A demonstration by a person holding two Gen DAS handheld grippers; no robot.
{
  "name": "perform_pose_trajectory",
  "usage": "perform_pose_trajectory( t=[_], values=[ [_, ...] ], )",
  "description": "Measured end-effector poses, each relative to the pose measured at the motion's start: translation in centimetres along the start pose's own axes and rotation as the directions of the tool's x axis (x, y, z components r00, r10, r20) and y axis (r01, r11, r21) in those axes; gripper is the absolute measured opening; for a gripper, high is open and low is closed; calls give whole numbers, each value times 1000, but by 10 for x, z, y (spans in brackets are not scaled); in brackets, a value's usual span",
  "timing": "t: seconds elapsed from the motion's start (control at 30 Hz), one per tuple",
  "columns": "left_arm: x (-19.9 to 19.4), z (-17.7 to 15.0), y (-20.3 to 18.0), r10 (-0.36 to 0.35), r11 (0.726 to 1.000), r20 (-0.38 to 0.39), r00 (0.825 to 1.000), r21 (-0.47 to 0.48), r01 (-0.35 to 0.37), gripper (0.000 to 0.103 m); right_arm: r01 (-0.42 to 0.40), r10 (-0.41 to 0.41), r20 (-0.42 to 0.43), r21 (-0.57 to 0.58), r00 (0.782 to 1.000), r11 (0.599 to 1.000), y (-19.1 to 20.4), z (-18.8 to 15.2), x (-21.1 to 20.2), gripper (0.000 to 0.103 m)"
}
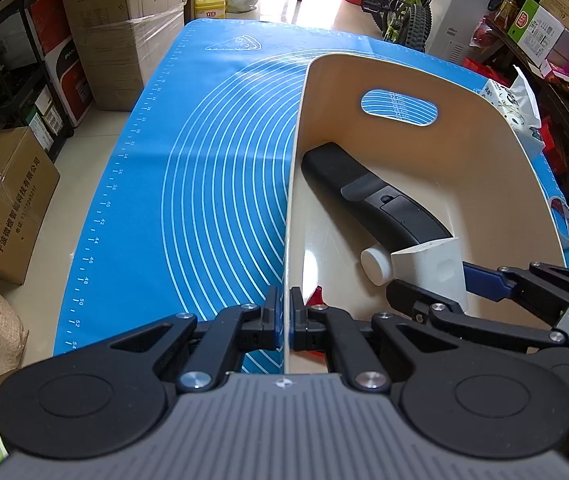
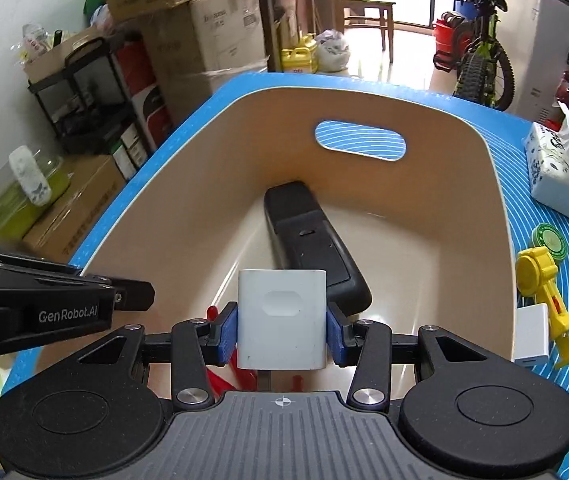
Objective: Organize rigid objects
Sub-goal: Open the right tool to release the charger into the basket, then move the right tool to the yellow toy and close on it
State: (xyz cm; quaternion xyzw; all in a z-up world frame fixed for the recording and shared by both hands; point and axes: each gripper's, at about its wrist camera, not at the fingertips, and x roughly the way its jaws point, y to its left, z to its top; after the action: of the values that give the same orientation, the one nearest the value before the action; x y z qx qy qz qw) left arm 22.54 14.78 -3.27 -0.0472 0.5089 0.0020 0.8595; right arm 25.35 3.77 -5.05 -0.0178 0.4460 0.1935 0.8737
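Over bin [image 2: 484, 208], gripped white charger [image 2: 282, 312]

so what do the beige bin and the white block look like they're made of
Beige bin: likely molded plastic, glossy; thin curved walls, cutout handle and floor reflections suggest it.
White block: probably hard plastic, smooth satin; crisp rounded edges and a molded oval recess, keeping its shape between the right gripper jaws.

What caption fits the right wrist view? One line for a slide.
Right gripper holds a white block over the bin, above a black remote.
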Motion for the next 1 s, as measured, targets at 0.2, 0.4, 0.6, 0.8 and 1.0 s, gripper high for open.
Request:
perform_pose_trajectory(
  t=[0.2,0.4,0.6,0.8,1.0],
  values=[
    [0,0,0,0,1000,0,1000,0,0,6,-4,2,-70,-19,998,1000,2,2,8,50],
    [0,0,0,0,1000,0,1000,0,0,6,-26,31,-104,44,994,999,-9,3,13,53],
    [1,0,0,-1,1000,0,1000,-2,1,6,-11,12,-63,20,998,1000,-7,2,6,61],
    [1,0,0,-1,1000,0,1000,-2,1,6,-7,6,32,29,999,1000,-14,8,-22,65],
    [1,0,0,0,1000,0,1000,-1,0,6,36,-42,125,50,991,998,-39,20,-63,70]
  ],
)
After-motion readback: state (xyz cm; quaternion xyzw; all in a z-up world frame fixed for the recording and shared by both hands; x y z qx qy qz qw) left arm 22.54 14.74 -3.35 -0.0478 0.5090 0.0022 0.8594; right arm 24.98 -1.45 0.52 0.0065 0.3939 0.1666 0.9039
